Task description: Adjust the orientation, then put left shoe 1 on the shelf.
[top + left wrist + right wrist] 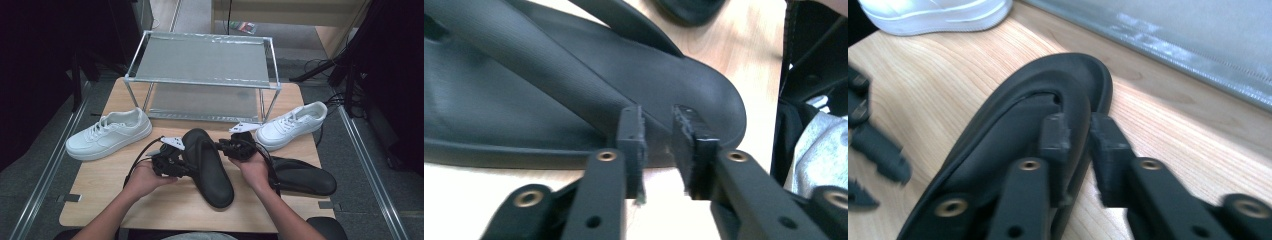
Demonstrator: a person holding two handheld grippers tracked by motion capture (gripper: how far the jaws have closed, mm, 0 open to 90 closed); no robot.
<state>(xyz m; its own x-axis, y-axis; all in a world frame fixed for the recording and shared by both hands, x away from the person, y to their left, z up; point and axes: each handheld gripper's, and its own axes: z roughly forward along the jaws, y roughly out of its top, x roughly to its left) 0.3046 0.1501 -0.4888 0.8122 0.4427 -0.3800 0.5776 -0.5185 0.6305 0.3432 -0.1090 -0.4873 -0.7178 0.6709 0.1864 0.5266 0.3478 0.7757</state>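
Note:
A black flip-flop (210, 170) lies sole down on the wooden table (175, 207), toe toward the rack. My left gripper (184, 166) is at its left edge. In the left gripper view the jaws (658, 135) stand a little apart, with the flip-flop's (549, 100) rim and strap base just beyond them and a visible gap between the pads. My right gripper (226, 148) is at the flip-flop's right edge near the toe. Its jaws (1079, 137) straddle the flip-flop's (1013, 130) raised rim without pressing on it.
A second black flip-flop (302, 176) lies at the right. One white sneaker (107, 132) sits at the left and another (292, 125) at the right. A two-tier metal shoe rack (200, 60) stands at the table's far side.

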